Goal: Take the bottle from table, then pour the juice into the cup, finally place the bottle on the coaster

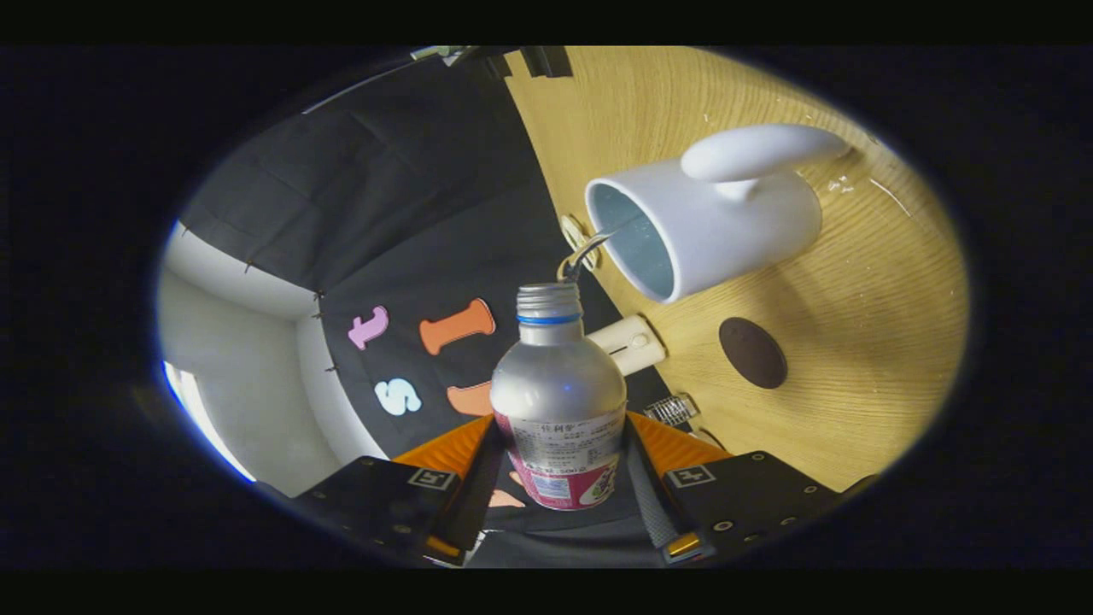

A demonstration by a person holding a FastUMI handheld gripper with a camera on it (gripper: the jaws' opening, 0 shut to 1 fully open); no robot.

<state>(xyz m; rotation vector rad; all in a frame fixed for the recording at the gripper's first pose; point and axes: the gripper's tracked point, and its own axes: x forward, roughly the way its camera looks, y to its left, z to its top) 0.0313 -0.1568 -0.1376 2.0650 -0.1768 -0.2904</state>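
Pouring step: silver metal bottle [559, 384], clamped between gripper [559, 461] fingers, streams juice into white ceramic cup [726, 222]; round dark coaster [752, 352] awaits placement.

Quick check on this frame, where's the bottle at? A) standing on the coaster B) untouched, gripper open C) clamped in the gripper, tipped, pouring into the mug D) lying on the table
C: the hand-held gripper has both fingers pressed on the bottle, and a thin stream runs from its mouth into the white mug; the coaster sits bare.
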